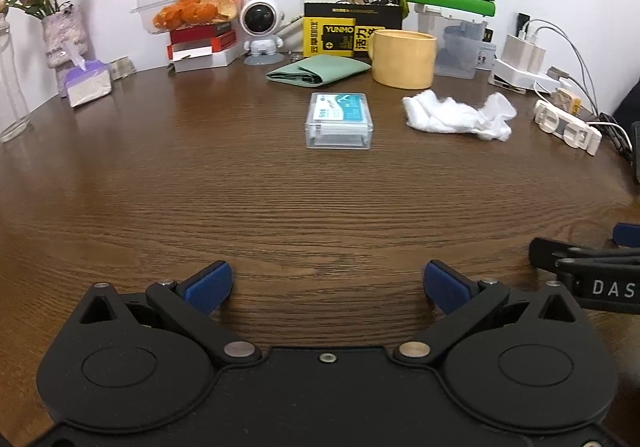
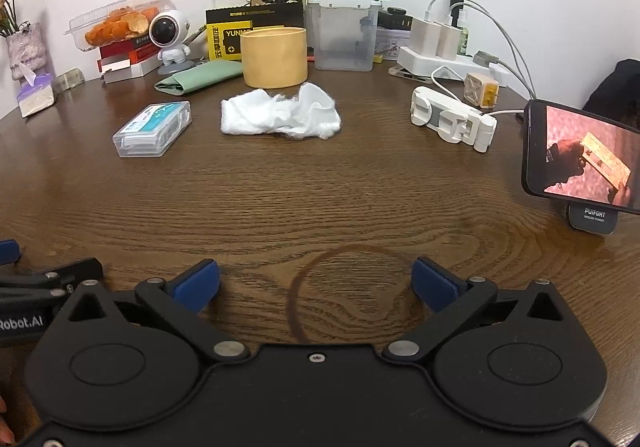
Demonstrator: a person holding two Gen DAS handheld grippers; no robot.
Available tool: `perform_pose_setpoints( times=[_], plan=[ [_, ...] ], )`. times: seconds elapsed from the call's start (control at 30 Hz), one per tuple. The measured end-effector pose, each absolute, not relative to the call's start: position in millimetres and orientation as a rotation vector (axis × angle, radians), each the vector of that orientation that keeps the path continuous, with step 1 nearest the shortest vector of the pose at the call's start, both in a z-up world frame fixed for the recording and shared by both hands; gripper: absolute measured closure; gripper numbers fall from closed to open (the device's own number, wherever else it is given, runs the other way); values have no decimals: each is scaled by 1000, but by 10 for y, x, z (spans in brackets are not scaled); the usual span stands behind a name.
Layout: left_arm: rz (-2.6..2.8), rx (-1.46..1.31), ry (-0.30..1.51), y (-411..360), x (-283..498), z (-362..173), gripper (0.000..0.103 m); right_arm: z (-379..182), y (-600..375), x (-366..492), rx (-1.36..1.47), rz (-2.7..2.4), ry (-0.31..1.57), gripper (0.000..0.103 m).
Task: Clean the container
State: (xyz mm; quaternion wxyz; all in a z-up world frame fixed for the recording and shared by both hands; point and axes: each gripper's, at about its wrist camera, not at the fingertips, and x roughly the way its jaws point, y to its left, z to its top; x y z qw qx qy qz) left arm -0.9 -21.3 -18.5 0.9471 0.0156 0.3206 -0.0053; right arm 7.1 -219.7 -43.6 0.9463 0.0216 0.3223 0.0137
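A yellow round container [image 1: 403, 58] [image 2: 274, 57] stands upright at the back of the brown wooden table [image 1: 280, 207]. A crumpled white cloth [image 1: 460, 115] [image 2: 280, 113] lies in front of it. A small clear plastic box [image 1: 340, 119] [image 2: 153, 129] with a teal label sits left of the cloth. My left gripper [image 1: 328, 283] hovers low over the near table, open, nothing between its blue pads. My right gripper [image 2: 316, 283] stands open beside it over a dark ring stain [image 2: 304, 287], also holding nothing. Both are well short of the cloth and container.
Along the back wall are a clear tub with a green lid [image 2: 344, 33], a yellow-black carton [image 1: 344, 31], an astronaut figure [image 1: 262, 31], a folded green cloth [image 1: 320, 73], fruit peel in a clamshell [image 1: 196, 9], a vase and tissues. Chargers, cables and a phone on a stand [image 2: 580, 159] crowd the right.
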Motion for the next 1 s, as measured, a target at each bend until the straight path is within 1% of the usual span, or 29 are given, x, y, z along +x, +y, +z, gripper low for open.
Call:
perform_pose_setpoints(
  times=[1.0],
  plan=[
    [24,12,652,-211,-8,-183,0,-427,-2140,46,24,79,656,0]
  ],
)
